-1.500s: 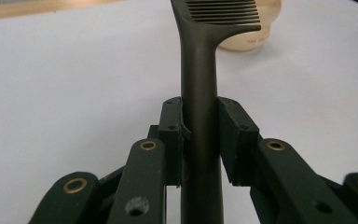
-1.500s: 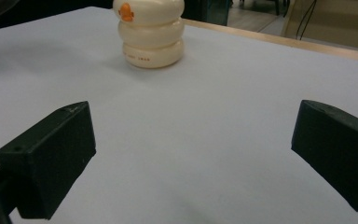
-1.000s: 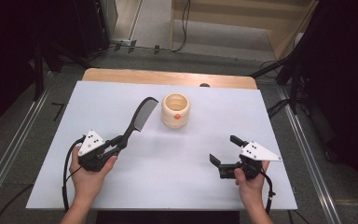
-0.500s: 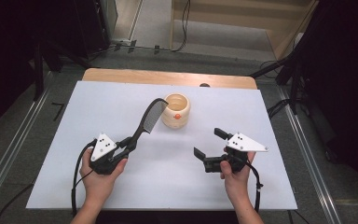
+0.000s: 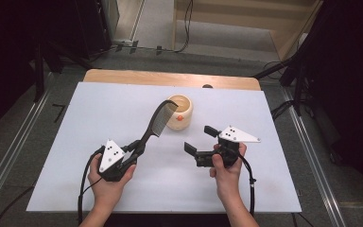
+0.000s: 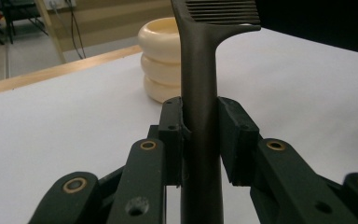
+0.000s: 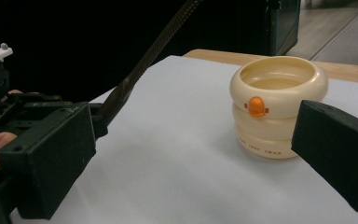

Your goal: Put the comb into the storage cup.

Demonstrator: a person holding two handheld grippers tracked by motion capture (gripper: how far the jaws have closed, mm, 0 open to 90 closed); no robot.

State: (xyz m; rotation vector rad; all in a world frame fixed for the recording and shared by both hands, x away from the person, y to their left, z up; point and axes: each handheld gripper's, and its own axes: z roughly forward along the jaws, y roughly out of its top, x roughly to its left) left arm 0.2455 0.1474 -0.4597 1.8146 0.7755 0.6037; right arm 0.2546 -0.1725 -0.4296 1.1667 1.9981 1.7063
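One comb [image 5: 155,124] sits clamped in the left gripper [image 5: 133,149]; one cream cup [image 5: 179,112] stands nearby; the right gripper [image 5: 201,140] gapes wide, holding nothing.

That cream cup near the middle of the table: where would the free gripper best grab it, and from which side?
Probably around the cup's stacked round bulges, coming in level from the person's side. It stands upright, and the right gripper already faces it with open jaws. The grooves between bulges should seat the pads; the comb slants at its left.

Before you lies the white rectangular surface [image 5: 274,123], its light wooden far edge [image 5: 137,77] exposed. Grey floor [image 5: 42,94] surrounds it, crossed by black cables [image 5: 187,23]; pale wooden furniture [image 5: 246,23] stands beyond, flanked by darkness.
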